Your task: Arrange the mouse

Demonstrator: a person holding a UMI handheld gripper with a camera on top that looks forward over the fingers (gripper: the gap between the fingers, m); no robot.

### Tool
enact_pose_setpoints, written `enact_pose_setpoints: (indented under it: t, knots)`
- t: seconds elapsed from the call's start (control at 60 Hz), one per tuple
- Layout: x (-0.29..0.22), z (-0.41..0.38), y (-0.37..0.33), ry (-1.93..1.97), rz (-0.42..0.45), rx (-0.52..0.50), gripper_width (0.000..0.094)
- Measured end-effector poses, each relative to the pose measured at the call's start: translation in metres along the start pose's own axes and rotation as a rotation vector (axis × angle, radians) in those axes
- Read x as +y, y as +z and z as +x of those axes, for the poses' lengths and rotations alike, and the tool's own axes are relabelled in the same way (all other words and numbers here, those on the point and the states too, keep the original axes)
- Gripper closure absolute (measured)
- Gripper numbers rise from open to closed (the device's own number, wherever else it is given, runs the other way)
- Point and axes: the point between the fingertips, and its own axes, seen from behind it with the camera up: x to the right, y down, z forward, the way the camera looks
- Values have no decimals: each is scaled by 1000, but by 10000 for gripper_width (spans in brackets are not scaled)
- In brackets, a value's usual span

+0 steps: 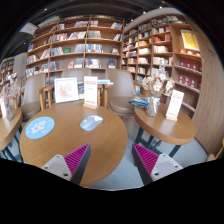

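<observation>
Two tables (70, 135) (168, 125) stand side by side before bookshelves (85, 45).

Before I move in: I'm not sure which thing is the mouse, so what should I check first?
1. Tool open, nothing between its fingers: ok.
2. Mouse identified: cannot tell; a flat bluish item lies on the round table, beyond the fingers.
3. Blue disc apart from that item: ok.
4. Bare tabletop between fingers and item: ok.
5. Sign cards standing at the far edge, behind the item: ok.
</observation>
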Motion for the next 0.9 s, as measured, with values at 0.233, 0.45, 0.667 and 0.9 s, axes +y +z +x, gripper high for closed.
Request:
enact_pose_setpoints:
  t: [0.233, 0.45, 0.667, 0.9]
  knots:
    - [-6, -12, 12, -19, 13, -17, 84]
    - [-11, -45, 27, -59, 19, -88, 83]
    - [-14, -73, 53, -85, 19, -154, 81]
    - [-10, -102, 82, -101, -11, -238, 84]
